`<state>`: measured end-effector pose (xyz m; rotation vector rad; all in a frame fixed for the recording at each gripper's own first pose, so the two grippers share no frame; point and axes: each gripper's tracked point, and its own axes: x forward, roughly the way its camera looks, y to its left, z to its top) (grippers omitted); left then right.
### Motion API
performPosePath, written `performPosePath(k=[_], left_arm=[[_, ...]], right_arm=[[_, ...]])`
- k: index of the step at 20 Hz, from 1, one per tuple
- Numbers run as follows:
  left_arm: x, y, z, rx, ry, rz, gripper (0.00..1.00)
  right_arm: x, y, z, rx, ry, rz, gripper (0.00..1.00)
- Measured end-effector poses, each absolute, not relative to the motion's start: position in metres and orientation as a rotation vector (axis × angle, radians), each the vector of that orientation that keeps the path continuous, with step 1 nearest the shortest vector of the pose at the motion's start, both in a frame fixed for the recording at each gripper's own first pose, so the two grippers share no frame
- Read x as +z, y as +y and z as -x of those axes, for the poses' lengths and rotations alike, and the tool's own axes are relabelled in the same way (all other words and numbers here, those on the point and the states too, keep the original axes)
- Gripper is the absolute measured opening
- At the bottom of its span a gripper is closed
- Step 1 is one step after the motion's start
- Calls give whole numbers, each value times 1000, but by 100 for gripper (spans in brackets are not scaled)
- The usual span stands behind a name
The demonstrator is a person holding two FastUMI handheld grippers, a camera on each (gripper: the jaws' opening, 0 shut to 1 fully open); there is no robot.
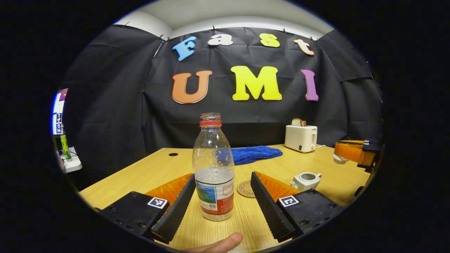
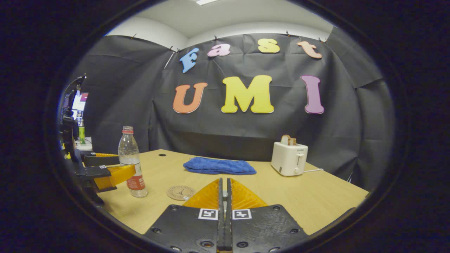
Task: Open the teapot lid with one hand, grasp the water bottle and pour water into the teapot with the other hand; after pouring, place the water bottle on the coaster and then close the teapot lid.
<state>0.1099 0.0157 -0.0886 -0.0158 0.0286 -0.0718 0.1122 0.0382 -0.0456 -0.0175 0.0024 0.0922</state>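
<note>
The uncapped water bottle [image 1: 213,168], partly filled, stands on the table between the fingers of my left gripper [image 1: 222,176], which is open with a gap on each side. The round coaster [image 1: 246,189] lies just behind it to the right. Beyond that sits the white teapot [image 1: 306,180] with its top uncovered. My right gripper [image 1: 346,154] hovers above and right of the teapot with the white lid [image 1: 339,159] in it. In the right gripper view, my right gripper [image 2: 224,181] is shut on the lid [image 2: 224,194], and the left gripper [image 2: 121,167] flanks the bottle [image 2: 130,161].
A blue cloth [image 1: 255,154] lies at the back of the table, and a white toaster [image 1: 301,137] with bread stands at the back right. A thumb [image 1: 219,243] shows at the near edge. Black cloth walls the table behind.
</note>
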Motion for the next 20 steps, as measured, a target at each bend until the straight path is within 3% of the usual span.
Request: performPosePath(k=[8, 10, 13, 20], left_arm=[[-107, 22, -134, -41, 81, -22, 97], [-106, 22, -135, -36, 88, -12, 83], [-102, 24, -130, -8, 104, -17, 79], [-69, 2, -119, 61, 115, -339, 78]], right_arm=[[-58, -6, -103, 23, 28, -28, 0], [-59, -14, -102, 12, 26, -29, 0], [-61, -27, -99, -7, 25, -28, 0], [-69, -58, -105, -45, 81, -61, 0]])
